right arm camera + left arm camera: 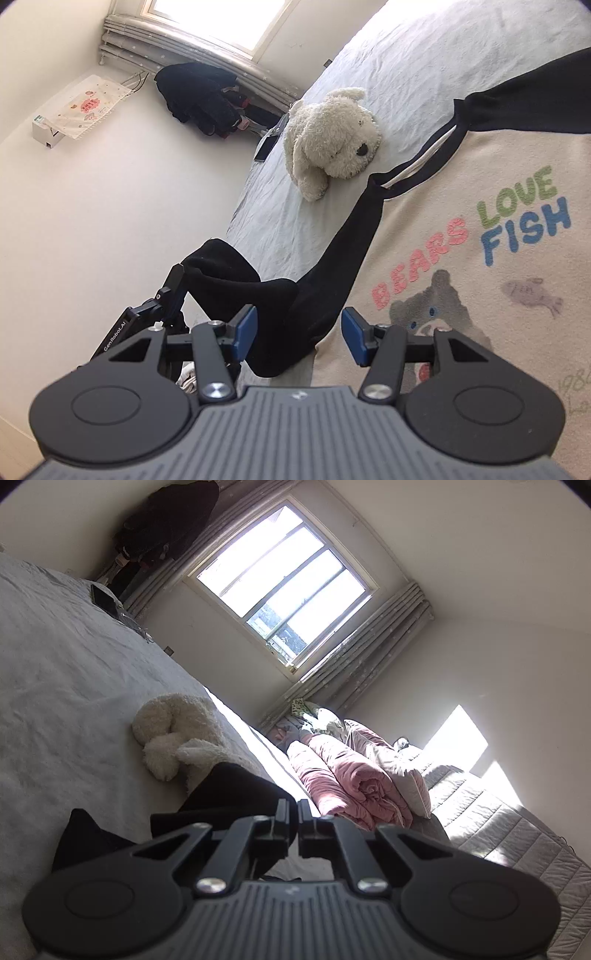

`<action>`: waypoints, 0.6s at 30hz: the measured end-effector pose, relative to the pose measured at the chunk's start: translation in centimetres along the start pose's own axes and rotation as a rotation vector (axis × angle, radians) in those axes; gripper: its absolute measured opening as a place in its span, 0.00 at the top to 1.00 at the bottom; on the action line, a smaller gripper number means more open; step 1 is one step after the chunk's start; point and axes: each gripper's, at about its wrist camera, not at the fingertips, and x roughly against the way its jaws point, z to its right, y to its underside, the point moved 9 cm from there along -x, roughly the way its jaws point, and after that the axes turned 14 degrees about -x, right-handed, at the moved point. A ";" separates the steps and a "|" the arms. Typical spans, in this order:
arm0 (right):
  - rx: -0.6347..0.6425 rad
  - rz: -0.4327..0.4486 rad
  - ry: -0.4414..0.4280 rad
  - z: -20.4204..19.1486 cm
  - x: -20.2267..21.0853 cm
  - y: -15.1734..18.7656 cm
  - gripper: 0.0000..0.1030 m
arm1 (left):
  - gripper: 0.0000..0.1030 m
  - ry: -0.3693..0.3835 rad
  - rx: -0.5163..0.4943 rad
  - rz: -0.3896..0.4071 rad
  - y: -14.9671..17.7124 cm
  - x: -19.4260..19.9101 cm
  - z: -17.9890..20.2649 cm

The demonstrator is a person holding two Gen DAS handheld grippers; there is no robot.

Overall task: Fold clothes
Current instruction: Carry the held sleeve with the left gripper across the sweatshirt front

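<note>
A beige sweatshirt (461,229) with black sleeves, a bear print and "BEARS LOVE FISH" lies flat on the grey bed (424,55). Its black sleeve (332,258) runs off toward the bed's edge. My left gripper (294,808) is shut on the sleeve's cuff (236,786); it also shows in the right wrist view (181,273), holding the cuff lifted. My right gripper (299,325) is open and empty, its blue pads (248,325) astride the sleeve near the shoulder, just above the cloth.
A white plush dog (332,136) lies on the bed beyond the collar. A phone (265,147) sits at the bed's edge. Dark clothes (199,99) hang by the window wall. Pink quilts and pillows (354,775) are piled on a second bed.
</note>
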 end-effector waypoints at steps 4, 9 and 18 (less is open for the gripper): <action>-0.052 0.016 0.014 1.8 0.8 -0.2 0.46 | 0.96 0.032 -0.022 -0.067 1.6 -0.6 1.3; -0.089 0.021 0.051 3.2 1.5 -0.5 0.45 | 0.96 0.074 -0.071 -0.149 3.8 -1.4 3.3; -0.118 0.042 0.010 3.1 1.8 -1.7 0.45 | 0.96 0.210 -0.110 -0.322 8.2 -3.0 6.6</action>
